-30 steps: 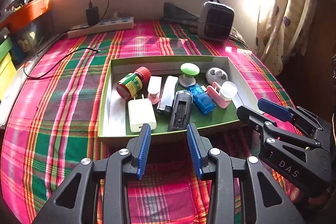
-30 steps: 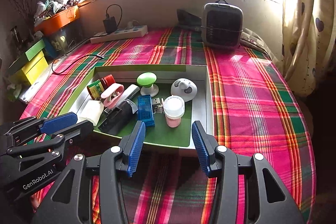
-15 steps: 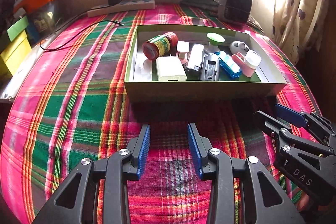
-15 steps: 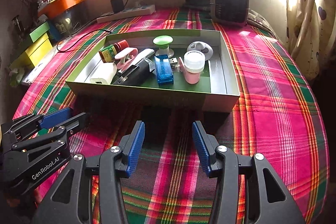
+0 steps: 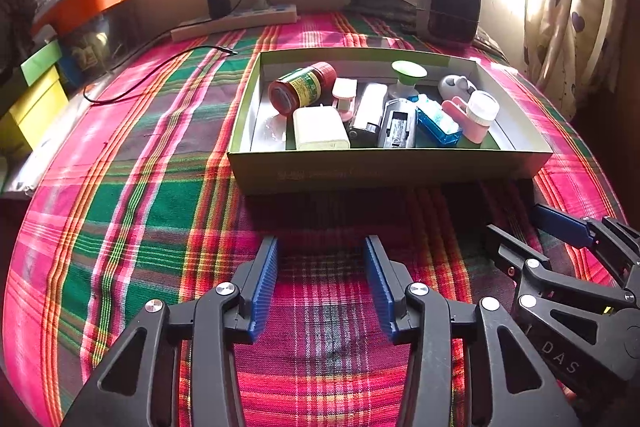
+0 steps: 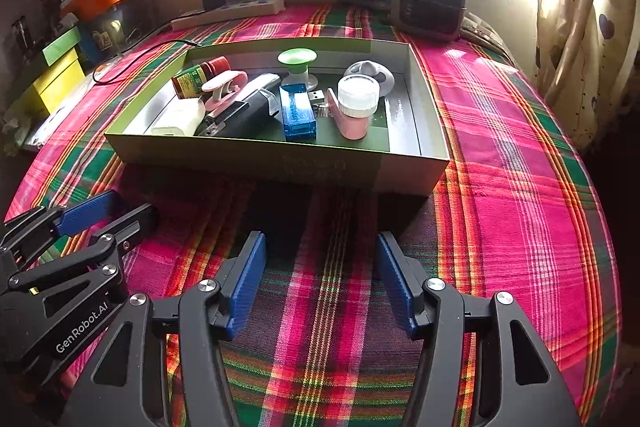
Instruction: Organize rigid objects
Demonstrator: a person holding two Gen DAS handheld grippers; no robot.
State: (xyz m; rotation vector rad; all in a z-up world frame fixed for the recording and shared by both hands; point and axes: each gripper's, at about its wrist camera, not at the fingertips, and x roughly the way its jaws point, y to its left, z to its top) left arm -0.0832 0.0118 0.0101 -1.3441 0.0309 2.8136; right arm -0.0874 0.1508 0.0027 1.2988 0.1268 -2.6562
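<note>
Both grippers, left gripper and right gripper, now sit back from the tray, fingers wide and empty, its crowded objects straight ahead, the long side facing both equally.

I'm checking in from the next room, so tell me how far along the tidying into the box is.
Done, it seems: the jar, white charger, blue case, pink bottle and the other small items all lie inside the box. In hand: nothing; the left gripper and right gripper are open, empty, over the cloth. Left: no loose small item shows on the cloth.
</note>
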